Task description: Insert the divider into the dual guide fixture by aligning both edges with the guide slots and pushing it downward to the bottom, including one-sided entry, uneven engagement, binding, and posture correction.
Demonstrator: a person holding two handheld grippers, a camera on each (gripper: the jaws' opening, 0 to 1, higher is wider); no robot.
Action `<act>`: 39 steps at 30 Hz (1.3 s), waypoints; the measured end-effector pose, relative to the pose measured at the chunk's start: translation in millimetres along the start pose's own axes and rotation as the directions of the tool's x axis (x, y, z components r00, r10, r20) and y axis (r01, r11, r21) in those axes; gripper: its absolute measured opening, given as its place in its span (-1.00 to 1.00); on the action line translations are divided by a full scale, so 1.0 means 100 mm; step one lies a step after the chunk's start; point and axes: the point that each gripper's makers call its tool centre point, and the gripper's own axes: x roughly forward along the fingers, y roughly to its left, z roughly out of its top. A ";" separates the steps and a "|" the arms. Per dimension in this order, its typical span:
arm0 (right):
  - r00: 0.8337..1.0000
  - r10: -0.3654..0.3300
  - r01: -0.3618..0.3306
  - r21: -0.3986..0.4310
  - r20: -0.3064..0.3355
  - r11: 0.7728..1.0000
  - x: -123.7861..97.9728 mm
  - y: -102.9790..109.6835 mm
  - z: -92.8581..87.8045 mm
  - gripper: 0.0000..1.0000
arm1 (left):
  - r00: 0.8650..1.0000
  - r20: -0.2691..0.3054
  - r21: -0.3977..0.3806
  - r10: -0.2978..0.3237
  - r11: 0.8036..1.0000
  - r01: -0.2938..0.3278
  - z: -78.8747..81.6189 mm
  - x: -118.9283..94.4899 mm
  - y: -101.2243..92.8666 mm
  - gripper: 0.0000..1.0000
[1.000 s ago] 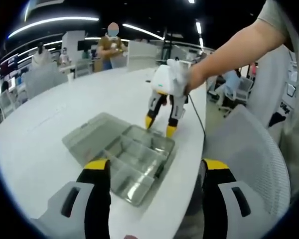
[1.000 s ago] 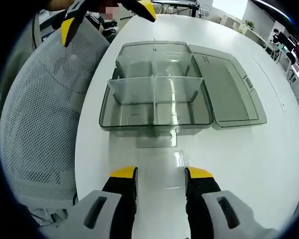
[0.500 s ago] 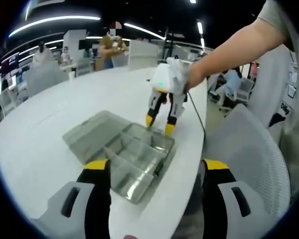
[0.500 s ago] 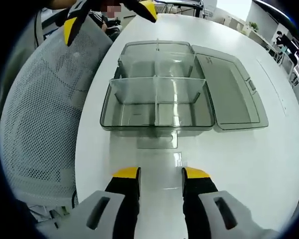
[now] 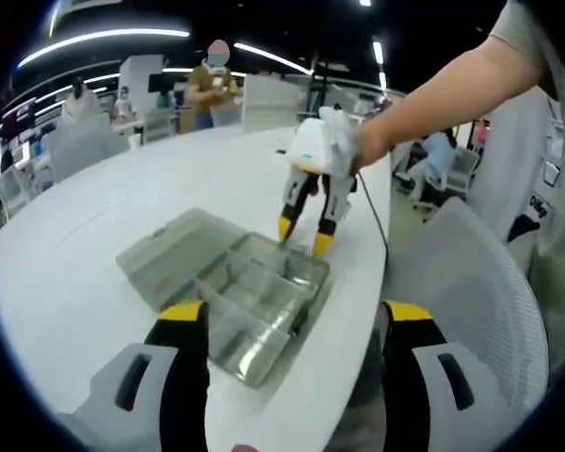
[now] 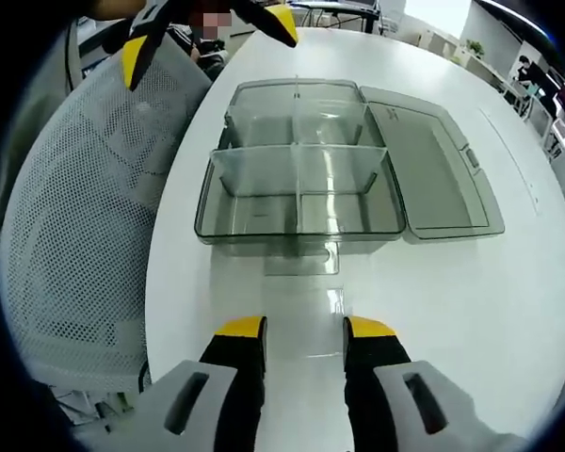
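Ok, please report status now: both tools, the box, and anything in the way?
Left tool open, empty. Right tool open, empty, above the table beside the box. Box open, lid flat, dividers inside. Clear flat piece lies on the table in front of the box.

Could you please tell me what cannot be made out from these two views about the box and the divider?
- Loose divider: clear plastic on white table, right gripper view; its outline blends in.
- Guide slots in the box: too small, lost in glare.
- Box's near end: left gripper view, hidden behind the left gripper.

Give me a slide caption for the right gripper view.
Open right gripper hovers before a clear compartment box, lid open, on a white table.
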 end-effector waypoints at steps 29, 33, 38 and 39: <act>0.999 -0.039 0.038 0.045 0.029 0.998 -0.09 0.01 0.01 -0.45 | 1.000 -0.006 -0.016 -0.006 1.000 0.006 -0.06 -0.01 0.00 0.47; 0.999 -0.042 0.041 0.049 0.030 0.998 -0.10 0.02 0.01 -0.45 | 1.000 -0.006 -0.018 -0.006 1.000 0.006 -0.07 -0.02 0.01 0.47; 0.998 -0.051 0.049 0.056 0.038 0.997 -0.15 0.02 0.05 -0.46 | 1.000 -0.004 -0.024 -0.007 1.000 0.007 -0.07 -0.02 0.01 0.47; 0.998 -0.054 0.052 0.054 0.038 0.997 -0.16 0.03 0.07 -0.46 | 1.000 -0.004 -0.026 -0.008 1.000 0.008 -0.08 -0.02 0.01 0.47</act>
